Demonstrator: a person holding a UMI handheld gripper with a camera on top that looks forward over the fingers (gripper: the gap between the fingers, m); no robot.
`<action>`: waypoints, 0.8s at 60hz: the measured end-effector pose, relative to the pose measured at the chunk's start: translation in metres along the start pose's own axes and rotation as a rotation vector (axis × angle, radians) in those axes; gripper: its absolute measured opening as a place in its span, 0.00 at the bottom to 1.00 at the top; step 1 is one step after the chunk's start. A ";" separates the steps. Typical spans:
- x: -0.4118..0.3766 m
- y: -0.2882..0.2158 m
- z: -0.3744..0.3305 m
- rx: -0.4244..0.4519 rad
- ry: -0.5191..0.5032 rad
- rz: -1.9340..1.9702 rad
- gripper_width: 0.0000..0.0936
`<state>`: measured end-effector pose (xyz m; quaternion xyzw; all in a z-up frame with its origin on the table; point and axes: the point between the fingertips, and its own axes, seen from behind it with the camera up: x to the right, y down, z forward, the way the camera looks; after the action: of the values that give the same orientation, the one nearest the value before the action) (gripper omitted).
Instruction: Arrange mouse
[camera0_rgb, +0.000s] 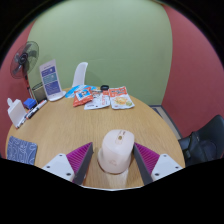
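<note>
A pale pink-white computer mouse (113, 152) sits between my gripper's (114, 150) two fingers, over the near part of the round wooden table (70, 125). The magenta pads (80, 157) press against its left and right sides, so the gripper is shut on it. The mouse's front with the scroll wheel points away from me. Its underside is hidden, so I cannot tell whether it touches the table.
A grey-blue mat (21, 151) lies on the table to the left of the fingers. Beyond are a white stand (51, 80), a white bottle (15, 109), pens (30, 112) and orange and red packets (100, 96). A fan (24, 60) stands behind the table, a dark chair (205, 140) on the right.
</note>
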<state>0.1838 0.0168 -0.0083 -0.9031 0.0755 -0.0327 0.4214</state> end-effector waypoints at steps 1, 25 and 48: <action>0.000 -0.001 0.002 0.001 0.005 -0.009 0.86; -0.003 -0.011 0.001 0.011 0.053 -0.057 0.42; -0.081 -0.157 -0.208 0.349 0.127 0.022 0.41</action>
<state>0.0953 -0.0278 0.2458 -0.8115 0.1052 -0.0978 0.5664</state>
